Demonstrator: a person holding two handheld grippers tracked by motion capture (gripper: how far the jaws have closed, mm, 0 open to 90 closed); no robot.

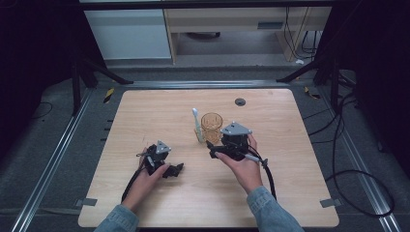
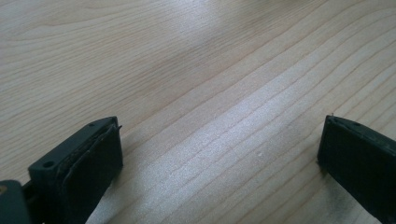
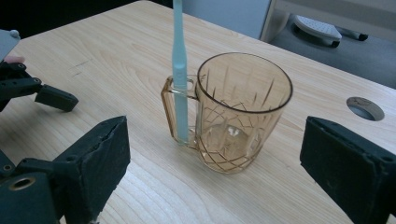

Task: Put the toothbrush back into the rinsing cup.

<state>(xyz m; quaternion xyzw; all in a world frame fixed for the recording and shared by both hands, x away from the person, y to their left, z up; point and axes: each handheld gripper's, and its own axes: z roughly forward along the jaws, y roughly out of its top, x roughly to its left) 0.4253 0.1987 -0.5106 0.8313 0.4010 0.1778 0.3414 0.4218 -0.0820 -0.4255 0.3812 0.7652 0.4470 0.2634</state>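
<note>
- Amber glass mug (image 3: 238, 112): upright on my desk (image 3: 116, 56), handle toward the left in the right gripper view.
- Pale blue toothbrush (image 3: 180, 70): stands upright through the mug's handle loop.
- Right gripper (image 3: 212, 158): my fingers wide apart, nothing held, mug just ahead.
- Left gripper (image 2: 219, 144): my fingers wide apart over bare desk, well apart from the mug.

Toothbrush (image 3: 180, 70) head cut off by top edge, right gripper view.
</note>
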